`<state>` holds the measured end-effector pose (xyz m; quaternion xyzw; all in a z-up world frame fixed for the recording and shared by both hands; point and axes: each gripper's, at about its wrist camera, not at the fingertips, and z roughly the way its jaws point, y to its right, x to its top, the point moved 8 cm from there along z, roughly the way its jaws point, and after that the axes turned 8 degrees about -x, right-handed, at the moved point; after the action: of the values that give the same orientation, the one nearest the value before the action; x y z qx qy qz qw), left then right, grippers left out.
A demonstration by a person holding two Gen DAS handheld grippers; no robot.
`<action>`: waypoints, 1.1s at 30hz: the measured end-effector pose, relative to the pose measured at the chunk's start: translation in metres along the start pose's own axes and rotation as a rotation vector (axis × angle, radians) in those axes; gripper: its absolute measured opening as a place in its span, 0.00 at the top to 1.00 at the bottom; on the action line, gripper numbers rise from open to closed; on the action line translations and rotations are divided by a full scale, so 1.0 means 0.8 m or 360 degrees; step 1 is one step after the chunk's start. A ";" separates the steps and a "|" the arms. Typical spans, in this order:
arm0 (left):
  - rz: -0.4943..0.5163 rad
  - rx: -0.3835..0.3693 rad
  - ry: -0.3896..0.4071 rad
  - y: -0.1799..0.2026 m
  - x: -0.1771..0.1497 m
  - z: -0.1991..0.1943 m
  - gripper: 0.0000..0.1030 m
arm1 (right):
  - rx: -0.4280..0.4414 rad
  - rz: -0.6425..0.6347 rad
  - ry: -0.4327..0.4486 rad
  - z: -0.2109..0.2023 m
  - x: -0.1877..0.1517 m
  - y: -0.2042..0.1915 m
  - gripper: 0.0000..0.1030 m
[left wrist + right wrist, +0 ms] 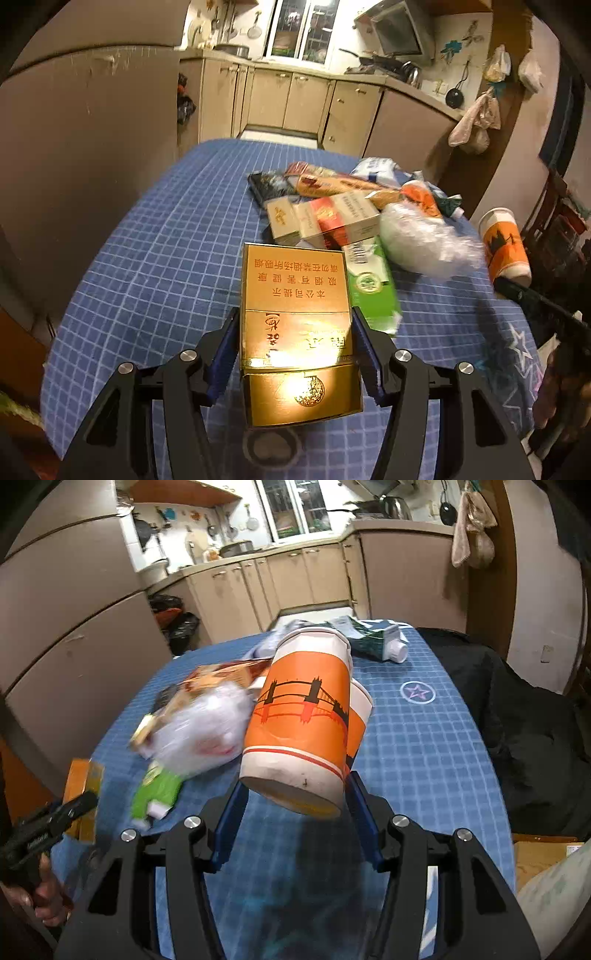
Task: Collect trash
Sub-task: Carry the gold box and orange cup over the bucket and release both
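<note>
Gold box (295, 332) clamped between left hand-held gripper (293, 354) fingers.

Warm dim light, motion blur (fisheye-bent edges)

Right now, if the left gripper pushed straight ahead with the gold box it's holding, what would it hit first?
Probably the green carton lying just past the gold box, or the cigarette packs behind it; depth is hard to judge.

A home kitchen: beige cabinets (295, 99) under a counter, pans (251, 520) hanging, a cloth-covered table (166, 240).
</note>
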<state>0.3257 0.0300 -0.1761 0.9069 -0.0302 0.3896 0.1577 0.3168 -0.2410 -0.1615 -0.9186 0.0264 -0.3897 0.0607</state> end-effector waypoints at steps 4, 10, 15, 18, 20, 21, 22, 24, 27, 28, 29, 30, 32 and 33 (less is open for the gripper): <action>0.0071 -0.0001 0.0068 0.023 0.004 -0.026 0.43 | 0.0040 0.0006 0.0026 -0.030 -0.018 -0.013 0.49; 0.0169 -0.0010 0.0098 0.058 0.002 -0.043 0.43 | 0.0023 0.0017 0.0046 -0.063 -0.044 -0.015 0.49; 0.0256 0.0000 0.0118 0.091 -0.001 -0.048 0.43 | -0.0005 0.0025 0.0075 -0.090 -0.060 -0.012 0.49; 0.0307 -0.0004 0.0132 0.114 -0.001 -0.049 0.43 | -0.0038 0.0032 0.0129 -0.112 -0.058 -0.003 0.49; 0.0346 -0.0010 0.0139 0.130 -0.002 -0.050 0.43 | -0.0064 0.0041 0.0162 -0.125 -0.060 0.005 0.49; 0.0361 -0.0026 0.0137 0.139 -0.002 -0.048 0.43 | -0.0071 0.0048 0.0174 -0.131 -0.062 0.009 0.49; 0.0370 -0.0038 0.0135 0.146 -0.002 -0.047 0.43 | -0.0083 0.0061 0.0189 -0.138 -0.061 0.015 0.49; 0.0400 -0.0058 0.0138 0.162 -0.001 -0.045 0.43 | -0.0114 0.0082 0.0219 -0.152 -0.061 0.030 0.49; 0.0460 -0.0095 0.0152 0.195 0.002 -0.041 0.43 | -0.0161 0.0116 0.0256 -0.169 -0.062 0.051 0.49; 0.0477 -0.0107 0.0157 0.205 0.003 -0.041 0.43 | -0.0173 0.0123 0.0263 -0.172 -0.061 0.057 0.49; 0.0491 -0.0120 0.0160 0.214 0.003 -0.041 0.43 | -0.0196 0.0137 0.0279 -0.180 -0.062 0.067 0.49; 0.0509 -0.0137 0.0161 0.225 0.003 -0.040 0.43 | -0.0212 0.0157 0.0299 -0.188 -0.062 0.076 0.49; 0.0538 -0.0164 0.0163 0.242 0.003 -0.038 0.43 | -0.0242 0.0188 0.0325 -0.201 -0.062 0.091 0.49; 0.0561 -0.0182 0.0164 0.255 0.003 -0.037 0.43 | -0.0265 0.0203 0.0340 -0.207 -0.063 0.100 0.49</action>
<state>0.2705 -0.1540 -0.1022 0.8559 -0.2026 0.4548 0.1397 0.1626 -0.3307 -0.0937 -0.8702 0.1234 -0.4769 0.0058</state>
